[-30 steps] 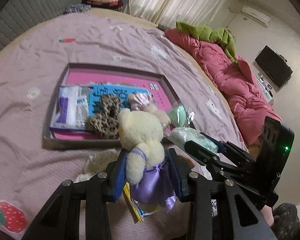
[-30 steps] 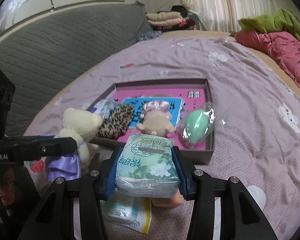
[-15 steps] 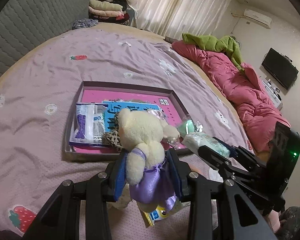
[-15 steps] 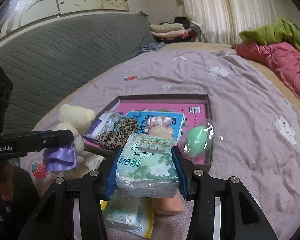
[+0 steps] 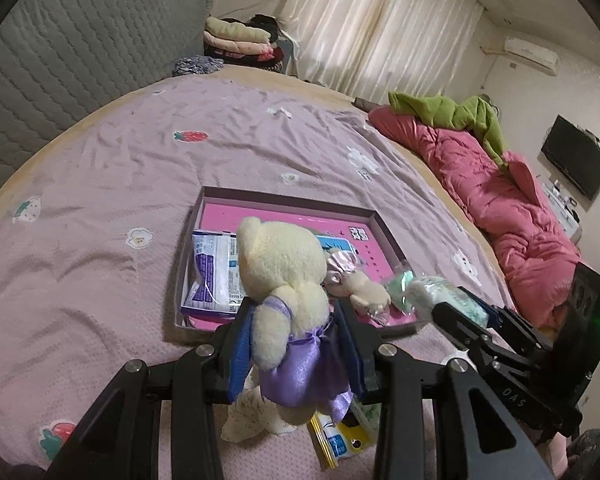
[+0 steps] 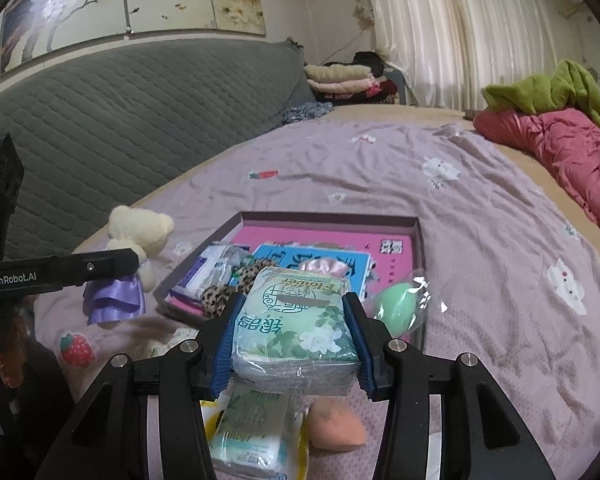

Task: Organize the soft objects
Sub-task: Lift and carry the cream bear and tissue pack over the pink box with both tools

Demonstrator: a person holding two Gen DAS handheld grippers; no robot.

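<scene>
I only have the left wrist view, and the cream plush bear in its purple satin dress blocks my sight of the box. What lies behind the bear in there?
Observer: A leopard-print fabric piece lies at the near edge of the shallow pink-floored box, beside a white-and-purple plastic packet.
Operator: And the right gripper's load?
Observer: The right gripper is shut on a green floral tissue pack.
Operator: Anything beneath it?
Observer: An orange egg-shaped sponge lies on the lilac bedsheet, outside the box.
</scene>
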